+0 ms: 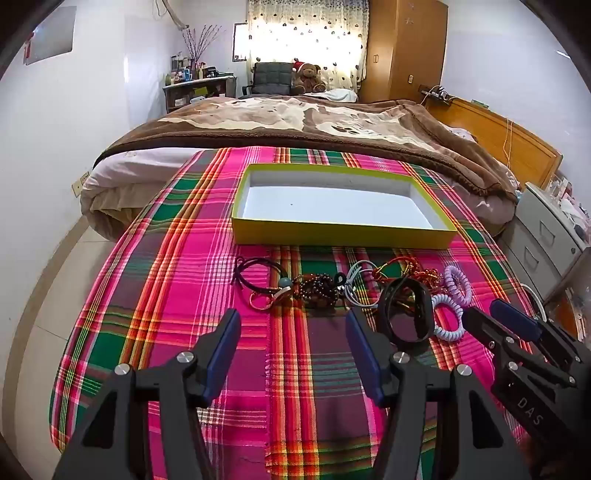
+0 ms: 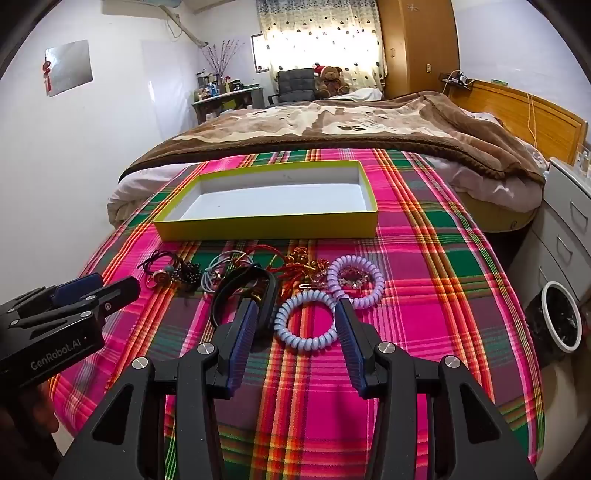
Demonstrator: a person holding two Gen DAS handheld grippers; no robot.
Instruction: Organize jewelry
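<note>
Jewelry lies in a loose row on a plaid cloth [image 2: 424,258] of pink, green and orange that covers the table, just in front of a shallow yellow box [image 2: 269,225] with a white inside. From the left of the row come a black cord [image 1: 255,273], a clump of dark beads [image 1: 319,290], thin grey-blue loops [image 2: 221,267], a tangle of red and gold chain [image 2: 299,266], a wide black band [image 2: 255,291] standing on edge, and two coiled plastic rings, one pale blue [image 2: 306,321] and one lilac [image 2: 354,284], touching each other. The pieces overlap, so where one ends is hard to make out.

The right gripper [image 2: 297,325] is spread wide, its ribbed blue pads to either side of the pale blue coil, with the left finger up against the black band. The left gripper [image 1: 291,325] is also spread open, low over bare cloth just short of the beads, holding nothing.

Beyond the box are a bed with a fuzzy brown blanket [image 1: 295,122], a teddy bear [image 1: 306,77] and a dotted curtain [image 1: 306,33]. A white-rimmed bin [image 2: 561,317] sits at the right.
</note>
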